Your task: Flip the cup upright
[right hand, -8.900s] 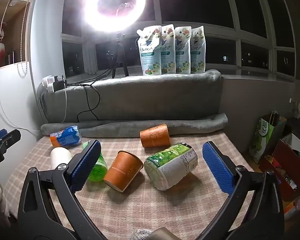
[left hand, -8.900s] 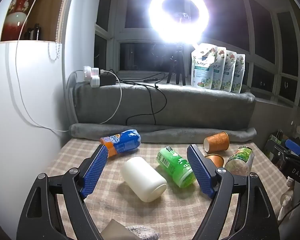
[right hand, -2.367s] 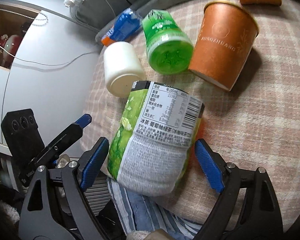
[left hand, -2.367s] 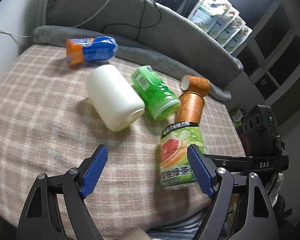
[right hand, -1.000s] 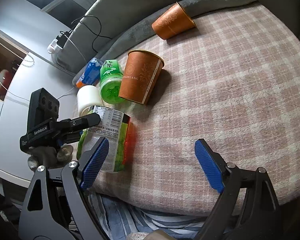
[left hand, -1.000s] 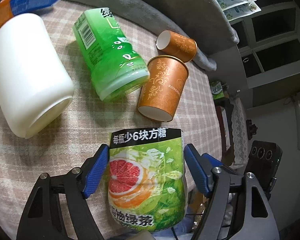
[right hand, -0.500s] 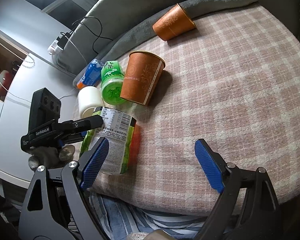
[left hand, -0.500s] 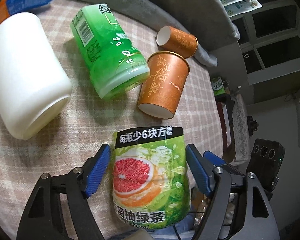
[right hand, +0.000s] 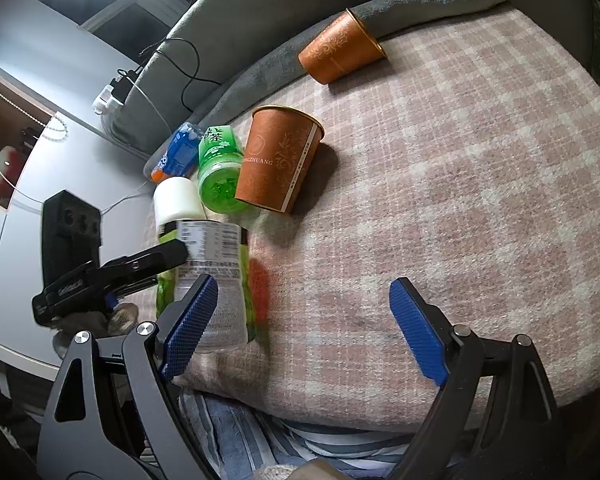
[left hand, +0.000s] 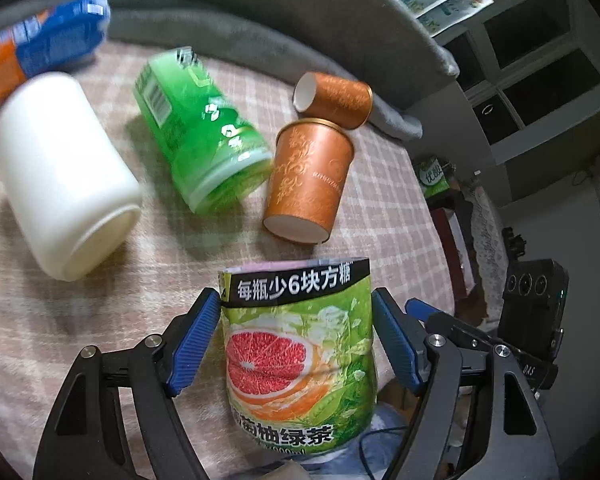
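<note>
Left wrist view: the left gripper (left hand: 296,344) grasps the grapefruit tea cup (left hand: 300,344) between both blue pads, at the near edge of the plaid cloth (left hand: 180,248). Black-banded end points away. Judged status: cup held, partly raised, not yet set upright. Label is green, with a grapefruit slice.

Right wrist view: the right gripper (right hand: 304,324) is spread wide and holds nothing above the cloth. The cup (right hand: 216,276) appears tilted at the left, blurred. An orange paper cup (right hand: 278,160) lies near
</note>
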